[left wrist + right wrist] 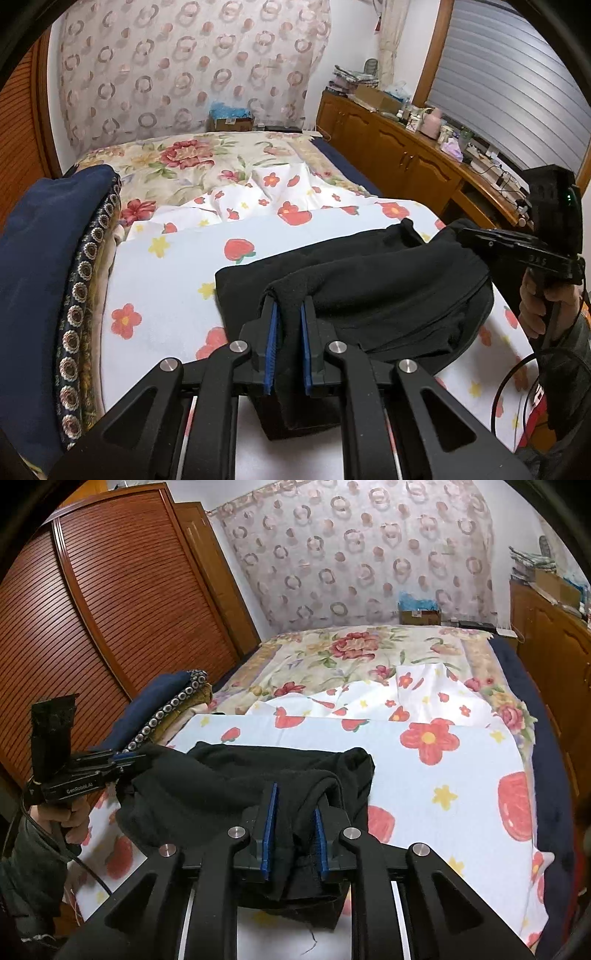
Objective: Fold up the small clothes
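A wardrobe (pixel 110 602) shows only rightward; both grippers, left gripper (pixel 288 332) and right gripper (pixel 295 830), clench the black garment (pixel 369 280).

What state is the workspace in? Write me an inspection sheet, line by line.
Surface: bed under a flowered sheet.
Job's things: black garment, partly folded, near edge lifted.
Clutter: stack of folded clothes at the bed's side.
Grippers: left gripper shut on the garment; right gripper has the garment between its pads, grip looser.
Cables: black cable at the right hand.
Surroundings: wardrobe, patterned curtain, cluttered sideboard.
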### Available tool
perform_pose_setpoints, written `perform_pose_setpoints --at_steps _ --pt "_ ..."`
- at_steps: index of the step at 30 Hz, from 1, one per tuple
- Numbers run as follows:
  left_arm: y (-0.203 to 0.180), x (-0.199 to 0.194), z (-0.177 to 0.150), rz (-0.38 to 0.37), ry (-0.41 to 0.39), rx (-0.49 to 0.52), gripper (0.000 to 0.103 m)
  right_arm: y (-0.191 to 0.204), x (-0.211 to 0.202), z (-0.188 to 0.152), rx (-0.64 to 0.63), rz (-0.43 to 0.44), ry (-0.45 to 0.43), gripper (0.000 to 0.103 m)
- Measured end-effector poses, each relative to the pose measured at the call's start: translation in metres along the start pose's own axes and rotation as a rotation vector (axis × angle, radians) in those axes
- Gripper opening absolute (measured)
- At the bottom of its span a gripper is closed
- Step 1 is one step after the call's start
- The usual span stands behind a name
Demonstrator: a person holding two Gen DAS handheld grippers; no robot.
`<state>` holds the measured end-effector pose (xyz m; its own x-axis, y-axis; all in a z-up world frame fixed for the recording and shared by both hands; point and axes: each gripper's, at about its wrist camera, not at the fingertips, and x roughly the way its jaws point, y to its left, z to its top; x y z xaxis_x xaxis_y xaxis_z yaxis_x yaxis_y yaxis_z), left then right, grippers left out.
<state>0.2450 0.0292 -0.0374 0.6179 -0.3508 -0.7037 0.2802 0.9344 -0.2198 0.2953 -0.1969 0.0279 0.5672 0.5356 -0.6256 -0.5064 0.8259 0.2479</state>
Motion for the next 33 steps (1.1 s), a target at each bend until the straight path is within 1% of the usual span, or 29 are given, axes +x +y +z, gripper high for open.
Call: perform_pose_setpoints --at_steps 1,3,5,6,8,10,11,12,13,16,19,21,23,25,28,31,33 --pt "0.001 0.002 0.001 -0.001 0.002 0.0 0.012 0.0 0.001 0.001 -0.002 -0.007 0.002 0.023" --pt "0.003 0.007 0.002 0.0 0.012 -0.005 0.012 0.0 -0.003 0.004 -0.004 -0.044 -0.008 0.044" --pt "0.003 0.012 0.005 0.009 0.023 -0.004 0.012 -0.006 -0.01 0.008 0.006 -0.076 -0.037 0.05" --pt "0.004 0.013 0.006 0.017 0.032 -0.002 0.012 -0.009 -0.013 0.009 0.007 -0.082 -0.045 0.05" --pt "0.003 0.012 0.008 0.011 0.026 0.008 0.016 -0.012 -0.018 0.01 -0.008 -0.102 -0.055 0.05" --pt "0.005 0.007 0.011 0.021 0.009 0.012 0.028 -0.011 -0.022 0.007 -0.034 -0.123 -0.054 0.051" --pt "0.006 0.003 0.013 0.031 -0.007 0.013 0.042 -0.01 -0.025 0.005 -0.05 -0.127 -0.051 0.051" --pt "0.008 -0.002 0.014 0.034 -0.023 0.01 0.046 -0.008 -0.026 0.001 -0.067 -0.132 -0.048 0.051" --pt "0.011 -0.007 0.015 0.029 -0.03 0.006 0.046 -0.006 -0.029 -0.003 -0.079 -0.136 -0.041 0.051" --pt "0.017 -0.015 0.013 0.023 -0.03 0.001 0.05 -0.001 -0.033 -0.019 -0.105 -0.145 -0.02 0.051" --pt "0.021 -0.021 0.0 0.017 -0.016 0.009 0.052 0.005 -0.036 -0.031 -0.127 -0.144 0.02 0.051" --pt "0.021 -0.019 -0.01 0.031 0.006 0.013 0.07 0.012 -0.033 -0.038 -0.148 -0.145 0.043 0.051" --pt "0.02 -0.018 -0.02 0.033 0.02 0.016 0.079 0.017 -0.027 -0.04 -0.169 -0.127 0.065 0.051" --pt "0.02 -0.015 -0.028 0.023 0.044 0.018 0.08 0.023 -0.018 -0.041 -0.196 -0.119 0.087 0.051" --pt "0.021 -0.007 -0.038 0.032 0.076 0.021 0.08 0.03 -0.002 -0.041 -0.245 -0.125 0.11 0.051" --pt "0.019 0.0 -0.039 0.023 0.091 0.024 0.08 0.033 0.011 -0.036 -0.28 -0.146 0.117 0.051" --pt "0.018 0.006 -0.034 0.012 0.094 0.021 0.08 0.032 0.018 -0.029 -0.284 -0.148 0.103 0.051"
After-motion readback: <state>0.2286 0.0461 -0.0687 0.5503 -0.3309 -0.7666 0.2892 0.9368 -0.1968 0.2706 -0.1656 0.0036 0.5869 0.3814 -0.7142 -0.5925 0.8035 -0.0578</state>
